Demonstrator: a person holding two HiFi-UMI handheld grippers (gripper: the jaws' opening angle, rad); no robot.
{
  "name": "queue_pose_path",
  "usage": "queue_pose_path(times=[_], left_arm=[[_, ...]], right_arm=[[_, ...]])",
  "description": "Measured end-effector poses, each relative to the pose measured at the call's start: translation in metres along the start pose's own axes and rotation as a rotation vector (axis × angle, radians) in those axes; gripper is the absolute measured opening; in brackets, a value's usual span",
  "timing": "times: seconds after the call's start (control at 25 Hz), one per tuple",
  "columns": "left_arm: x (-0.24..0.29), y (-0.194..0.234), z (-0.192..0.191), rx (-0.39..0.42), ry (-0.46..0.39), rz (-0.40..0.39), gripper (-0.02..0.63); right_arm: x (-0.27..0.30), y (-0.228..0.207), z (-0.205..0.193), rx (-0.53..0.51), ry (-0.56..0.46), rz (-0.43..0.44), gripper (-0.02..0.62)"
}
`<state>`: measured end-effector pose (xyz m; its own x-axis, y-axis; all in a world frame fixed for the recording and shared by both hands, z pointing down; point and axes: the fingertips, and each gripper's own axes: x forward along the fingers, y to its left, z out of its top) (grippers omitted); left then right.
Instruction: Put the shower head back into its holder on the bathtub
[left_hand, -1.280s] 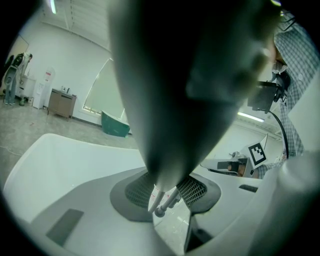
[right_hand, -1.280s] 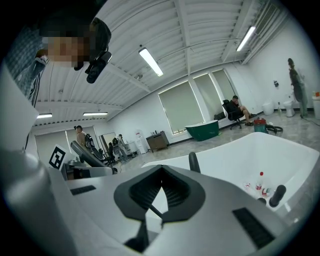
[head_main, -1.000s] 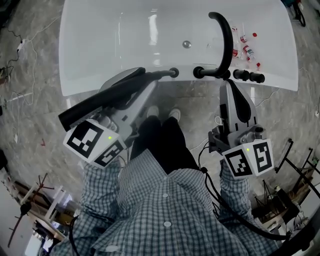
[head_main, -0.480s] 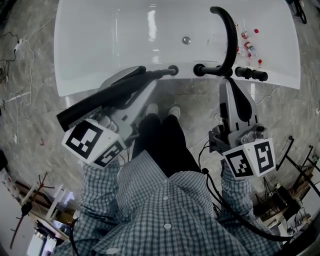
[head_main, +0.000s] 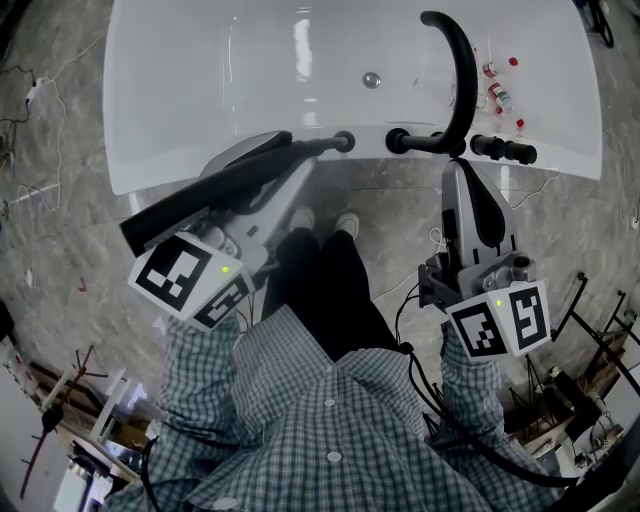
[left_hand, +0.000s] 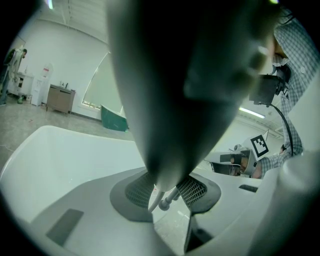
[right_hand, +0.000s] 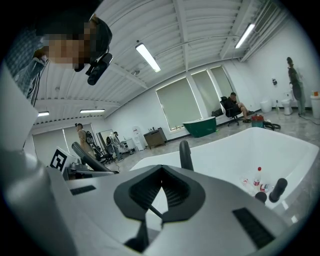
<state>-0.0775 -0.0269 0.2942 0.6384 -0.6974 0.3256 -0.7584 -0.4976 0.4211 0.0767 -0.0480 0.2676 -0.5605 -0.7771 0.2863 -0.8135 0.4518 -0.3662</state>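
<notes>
The left gripper (head_main: 280, 160) is clamped on the shower head (head_main: 190, 205), angled so its thin end points at the holder (head_main: 345, 142) on the bathtub (head_main: 150, 150) rim; the right gripper (head_main: 456, 168) hangs closed and empty, out of the way

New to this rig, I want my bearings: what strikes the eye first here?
A long black shower head, clamped in the left gripper, reaches to the near rim of the white bathtub. Right of it a black arched spout rises from that rim, the right gripper shut and empty just below.
</notes>
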Motion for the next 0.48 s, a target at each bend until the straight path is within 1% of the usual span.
queue_pose_path(times=[0.08, 0.24, 0.4, 0.48], left_arm=[[-0.001, 0.001, -0.001, 0.016, 0.008, 0.000, 0.140], [0.000, 0.002, -0.005, 0.017, 0.021, -0.006, 0.140], [0.025, 0.005, -0.015, 0.009, 0.031, -0.016, 0.140], [0.029, 0.007, -0.021, 0.000, 0.035, -0.016, 0.140]], right_arm=[[-0.001, 0.001, -0.001, 0.001, -0.001, -0.004, 0.006], [-0.001, 0.002, 0.000, 0.002, -0.002, -0.009, 0.006], [0.005, -0.019, -0.009, 0.016, 0.005, -0.014, 0.006], [0.005, -0.021, -0.012, 0.020, 0.009, -0.017, 0.006]])
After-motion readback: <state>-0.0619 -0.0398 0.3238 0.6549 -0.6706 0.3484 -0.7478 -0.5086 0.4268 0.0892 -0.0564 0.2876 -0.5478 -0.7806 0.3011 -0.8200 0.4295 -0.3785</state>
